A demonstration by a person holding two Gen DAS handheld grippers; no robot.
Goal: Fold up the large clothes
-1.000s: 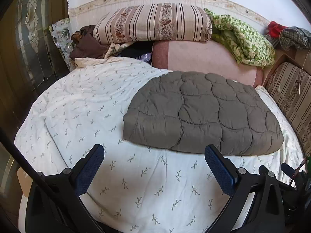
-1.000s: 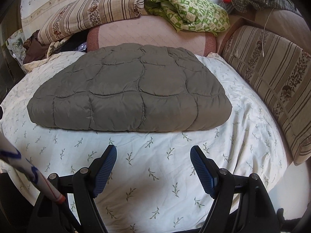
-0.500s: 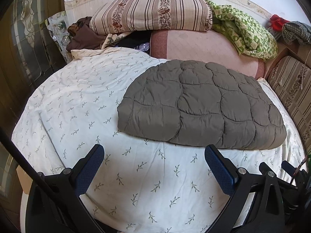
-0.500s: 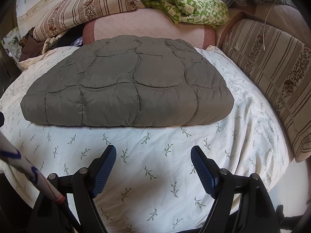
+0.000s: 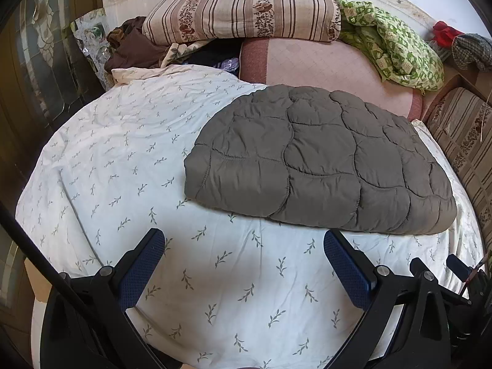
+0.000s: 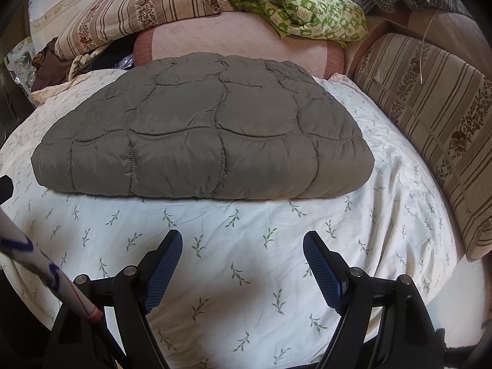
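Observation:
A grey-brown quilted padded garment (image 5: 319, 166) (image 6: 203, 135) lies folded into a thick flat bundle on the bed's white leaf-print sheet (image 5: 123, 160) (image 6: 246, 246). My left gripper (image 5: 244, 243) hovers over the sheet in front of the bundle's near-left edge, jaws wide open with nothing between them. My right gripper (image 6: 243, 243) hangs over the sheet in front of the bundle's near edge, also open and empty. Neither gripper touches the garment.
A striped pillow (image 5: 243, 12), a pink cushion (image 5: 323, 64) and a green patterned cloth (image 5: 396, 49) lie along the back. A long striped bolster (image 6: 430, 117) lines the right side. Dark clothes (image 5: 132, 49) pile at the back left. A dark glazed door (image 5: 40, 61) stands left.
Both views have tilted slightly down, so the folded bundle sits a little closer to the fingertips. Both grippers stay open and the garment has not moved.

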